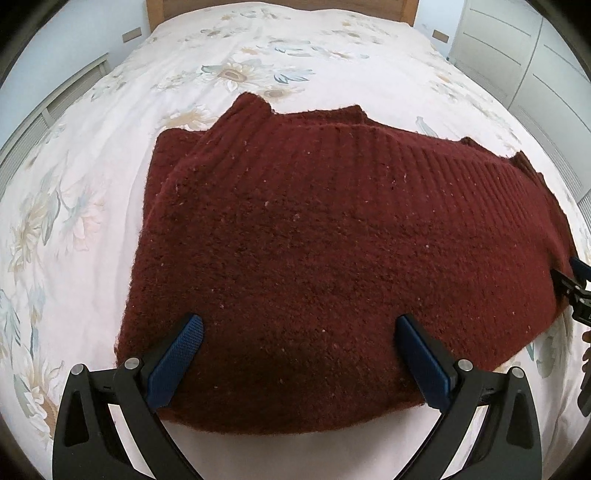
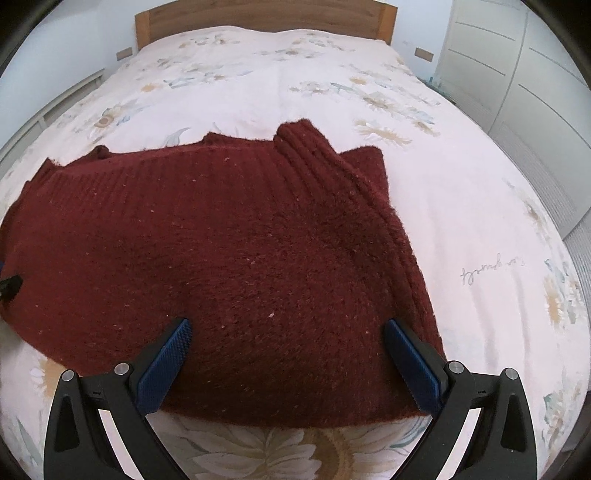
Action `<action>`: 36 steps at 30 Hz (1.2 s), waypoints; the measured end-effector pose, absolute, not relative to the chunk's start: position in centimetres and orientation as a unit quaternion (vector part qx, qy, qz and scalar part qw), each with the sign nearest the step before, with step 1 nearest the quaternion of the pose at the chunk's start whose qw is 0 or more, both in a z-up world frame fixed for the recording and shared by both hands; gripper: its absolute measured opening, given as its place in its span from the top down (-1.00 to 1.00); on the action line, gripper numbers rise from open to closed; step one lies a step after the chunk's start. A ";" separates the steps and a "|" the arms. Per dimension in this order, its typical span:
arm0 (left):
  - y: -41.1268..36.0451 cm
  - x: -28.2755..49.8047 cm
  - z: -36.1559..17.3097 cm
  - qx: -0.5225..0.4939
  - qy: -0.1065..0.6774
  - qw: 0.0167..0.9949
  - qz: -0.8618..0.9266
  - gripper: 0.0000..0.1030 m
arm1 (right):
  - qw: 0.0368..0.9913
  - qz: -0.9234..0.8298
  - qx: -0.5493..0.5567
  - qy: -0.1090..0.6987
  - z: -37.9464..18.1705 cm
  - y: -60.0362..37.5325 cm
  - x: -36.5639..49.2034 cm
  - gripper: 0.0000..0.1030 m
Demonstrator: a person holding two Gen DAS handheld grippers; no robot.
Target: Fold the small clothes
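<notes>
A dark red knitted sweater (image 1: 314, 240) lies folded into a broad rectangle on the bed; it also shows in the right wrist view (image 2: 229, 251). Its ribbed hem and a sleeve lie on top toward the far edge. My left gripper (image 1: 299, 326) is open, its blue pads over the sweater's near left edge, holding nothing. My right gripper (image 2: 286, 328) is open over the near right edge, also empty. The right gripper's tip shows at the left view's right edge (image 1: 576, 288).
The bed has a white floral cover (image 1: 110, 147) and a wooden headboard (image 2: 258, 14). White wardrobes (image 2: 517, 74) stand on the right and a white rail (image 1: 44, 110) on the left.
</notes>
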State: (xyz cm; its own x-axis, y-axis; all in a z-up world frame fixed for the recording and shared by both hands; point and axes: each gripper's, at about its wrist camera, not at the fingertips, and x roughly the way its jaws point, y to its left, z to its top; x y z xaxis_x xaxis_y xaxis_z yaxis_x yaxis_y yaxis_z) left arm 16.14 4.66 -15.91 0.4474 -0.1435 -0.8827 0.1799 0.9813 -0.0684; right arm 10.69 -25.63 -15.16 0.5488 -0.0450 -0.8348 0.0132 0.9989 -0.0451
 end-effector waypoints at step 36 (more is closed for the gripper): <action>14.7 21.3 -16.7 -0.123 0.593 0.791 -0.086 -0.98 | 0.873 -0.013 -0.023 0.488 -11.2 -26.5 3.4 -0.99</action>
State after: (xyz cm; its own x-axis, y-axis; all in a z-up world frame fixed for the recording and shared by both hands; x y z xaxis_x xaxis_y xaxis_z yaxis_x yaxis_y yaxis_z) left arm 21.25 14.65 -16.66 0.2811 -0.2831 -0.9170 -0.0096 0.9546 -0.2976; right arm 3.43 -26.50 -11.24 0.5241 -0.0449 -0.8505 -0.0003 0.9986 -0.0529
